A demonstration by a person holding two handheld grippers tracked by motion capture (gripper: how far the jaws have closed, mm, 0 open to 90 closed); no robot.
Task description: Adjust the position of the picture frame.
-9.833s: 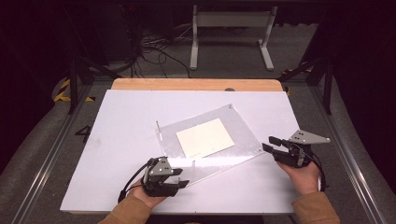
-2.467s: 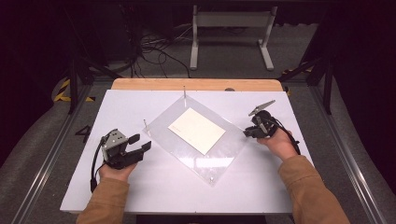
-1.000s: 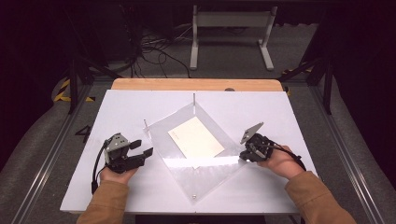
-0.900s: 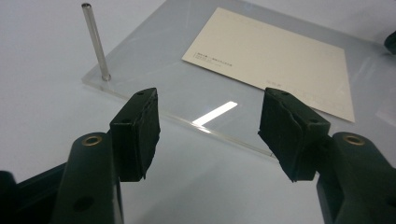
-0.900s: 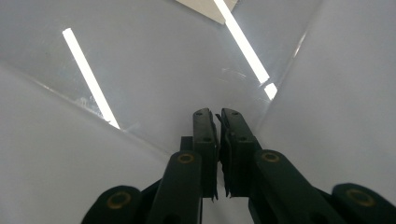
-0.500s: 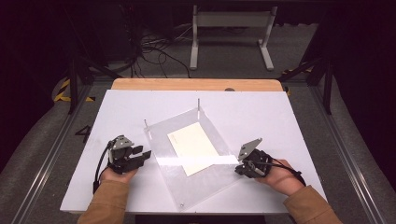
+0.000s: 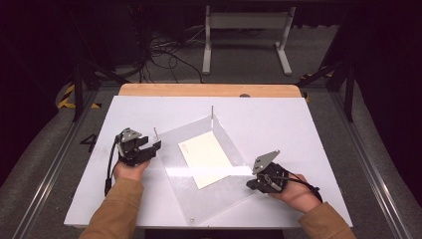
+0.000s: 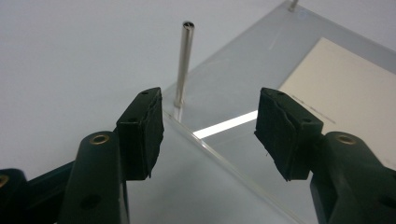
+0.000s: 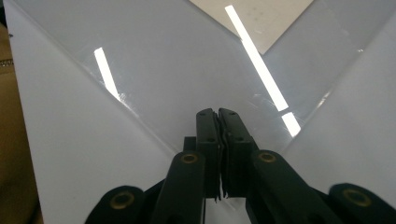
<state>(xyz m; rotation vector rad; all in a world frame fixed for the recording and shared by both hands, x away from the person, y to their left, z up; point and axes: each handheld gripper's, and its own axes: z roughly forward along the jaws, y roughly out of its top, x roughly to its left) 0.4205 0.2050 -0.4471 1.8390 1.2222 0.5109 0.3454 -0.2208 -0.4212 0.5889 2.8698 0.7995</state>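
Left gripper (image 7: 148, 148): jaws apart, straddling the clear plate's (image 7: 199, 199) corner by the upright pin (image 8: 183, 65).
Right gripper (image 7: 255, 183): jaws clamped on the plate's opposite corner.

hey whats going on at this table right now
A person is working with a gripper in each hand on a clear plastic sheet lying on the white table, with a sheet of paper under or on it. The right gripper is shut at the sheet's right corner. The left gripper is open, at the corner by a thin metal post.
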